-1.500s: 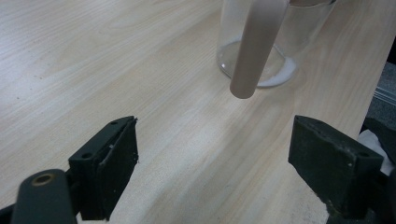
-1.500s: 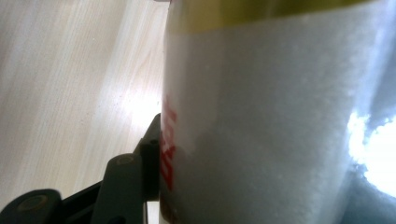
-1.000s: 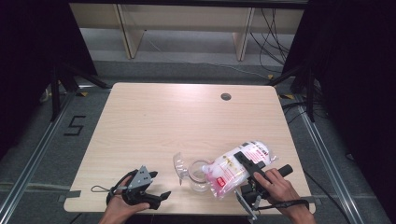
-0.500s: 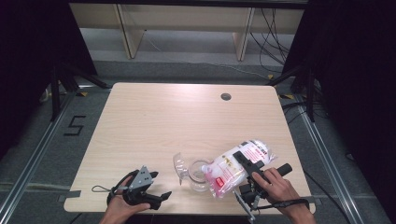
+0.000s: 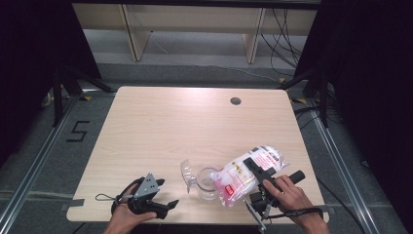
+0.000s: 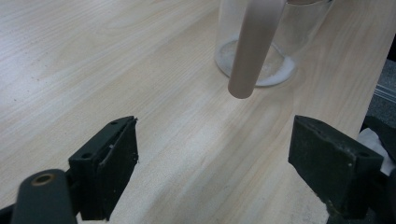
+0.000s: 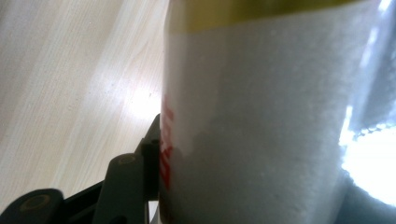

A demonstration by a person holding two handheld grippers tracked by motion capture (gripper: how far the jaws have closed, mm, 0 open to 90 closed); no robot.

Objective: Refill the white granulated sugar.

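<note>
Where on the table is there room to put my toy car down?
The table is bare across its far half, up to the small round hole, and down its left side. It is crowded near the front edge: the left gripper, glass jar and white bag clamped in the right gripper.

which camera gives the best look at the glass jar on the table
The high view: the jar shows whole near the table's front edge, the bag tipped over its mouth. The left gripper view shows its lower part, with white grains on the bottom. The right gripper view looks close onto the bag.
</note>
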